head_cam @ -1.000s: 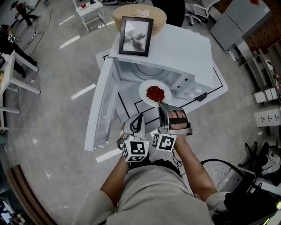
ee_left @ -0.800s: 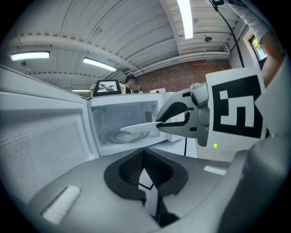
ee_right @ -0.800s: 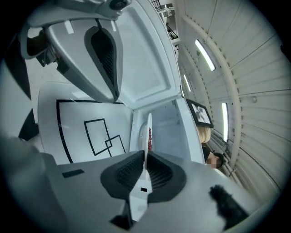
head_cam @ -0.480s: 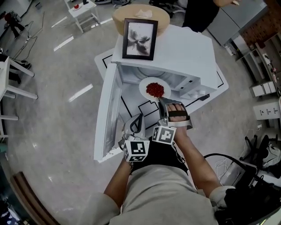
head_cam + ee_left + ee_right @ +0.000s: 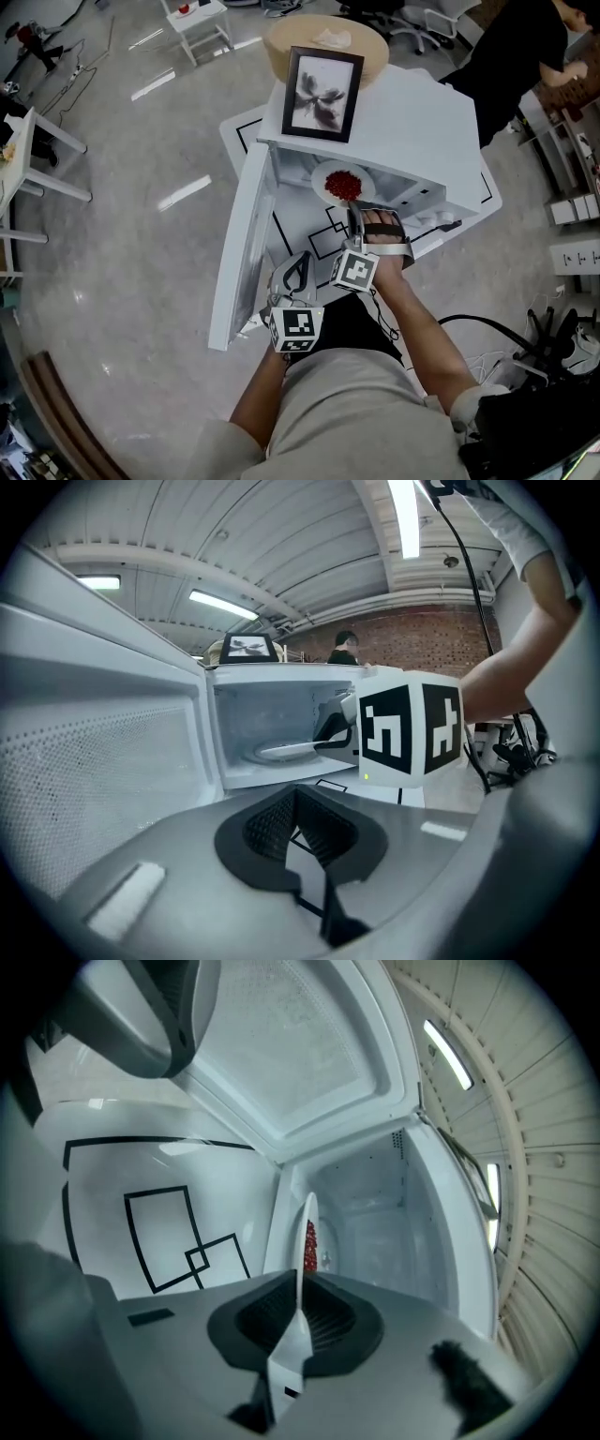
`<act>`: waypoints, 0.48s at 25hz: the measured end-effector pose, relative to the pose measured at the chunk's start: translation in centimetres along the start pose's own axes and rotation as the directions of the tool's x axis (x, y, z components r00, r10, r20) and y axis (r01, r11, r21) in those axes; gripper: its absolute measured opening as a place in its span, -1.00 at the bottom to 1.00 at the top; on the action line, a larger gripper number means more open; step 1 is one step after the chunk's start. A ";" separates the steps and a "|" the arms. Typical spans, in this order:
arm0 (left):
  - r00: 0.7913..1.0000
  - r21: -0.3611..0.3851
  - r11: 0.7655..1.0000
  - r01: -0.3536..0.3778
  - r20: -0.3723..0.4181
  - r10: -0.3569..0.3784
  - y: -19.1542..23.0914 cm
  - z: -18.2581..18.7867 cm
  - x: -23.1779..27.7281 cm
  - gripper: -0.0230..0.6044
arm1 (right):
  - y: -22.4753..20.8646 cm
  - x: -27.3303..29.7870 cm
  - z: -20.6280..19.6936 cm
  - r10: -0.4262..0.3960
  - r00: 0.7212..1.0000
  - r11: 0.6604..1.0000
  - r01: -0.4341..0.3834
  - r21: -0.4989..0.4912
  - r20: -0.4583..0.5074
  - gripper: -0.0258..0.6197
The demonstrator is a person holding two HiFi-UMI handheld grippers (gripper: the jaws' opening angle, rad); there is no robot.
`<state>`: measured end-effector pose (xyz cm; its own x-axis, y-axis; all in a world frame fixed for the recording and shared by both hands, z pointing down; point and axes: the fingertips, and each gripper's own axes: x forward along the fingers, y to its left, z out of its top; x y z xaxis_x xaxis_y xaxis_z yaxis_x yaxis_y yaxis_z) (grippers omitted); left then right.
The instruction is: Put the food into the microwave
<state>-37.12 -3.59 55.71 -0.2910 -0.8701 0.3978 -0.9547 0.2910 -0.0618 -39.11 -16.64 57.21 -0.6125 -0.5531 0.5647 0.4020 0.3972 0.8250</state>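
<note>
A white plate (image 5: 343, 183) of red food (image 5: 345, 185) sits level just inside the mouth of the white microwave (image 5: 412, 122), whose door (image 5: 239, 253) hangs open to the left. My right gripper (image 5: 359, 217) is shut on the plate's near rim. In the right gripper view the plate (image 5: 305, 1232) stands edge-on between the jaws, the red food (image 5: 309, 1246) beyond them. My left gripper (image 5: 293, 274) hovers lower left, in front of the cavity, shut with nothing in it. The left gripper view shows the plate (image 5: 286, 750) in the cavity and the right gripper's marker cube (image 5: 408, 728).
A framed picture (image 5: 323, 94) stands on top of the microwave. The microwave rests on a white table with black tape lines (image 5: 309, 234). A round wooden table (image 5: 323, 37) is behind it, a person (image 5: 511, 56) stands at the upper right, and cables (image 5: 487, 333) lie on the floor at right.
My right gripper has carried the plate forward, from in front of the opening to inside the microwave's mouth. My left gripper has shifted a little.
</note>
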 end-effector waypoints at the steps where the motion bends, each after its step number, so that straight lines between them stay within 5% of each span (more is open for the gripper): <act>1: 1.000 -0.004 1.000 -0.004 -0.005 0.004 0.2 -0.1 0.1 -0.90 | -0.1 0.4 0.1 0.001 1.000 1.000 -0.001 0.000 0.003 -0.84; 12: 0.999 -0.047 0.998 -0.034 -0.042 0.032 0.8 -1.0 0.9 -0.90 | -1.6 4.5 0.3 -0.022 1.000 0.999 0.022 -0.046 -0.005 -0.84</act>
<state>-38.07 -3.79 56.91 -0.3188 -0.8428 0.4337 -0.9403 0.3389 -0.0327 -42.73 -19.52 58.43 -0.6179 -0.5653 0.5464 0.4192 0.3510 0.8373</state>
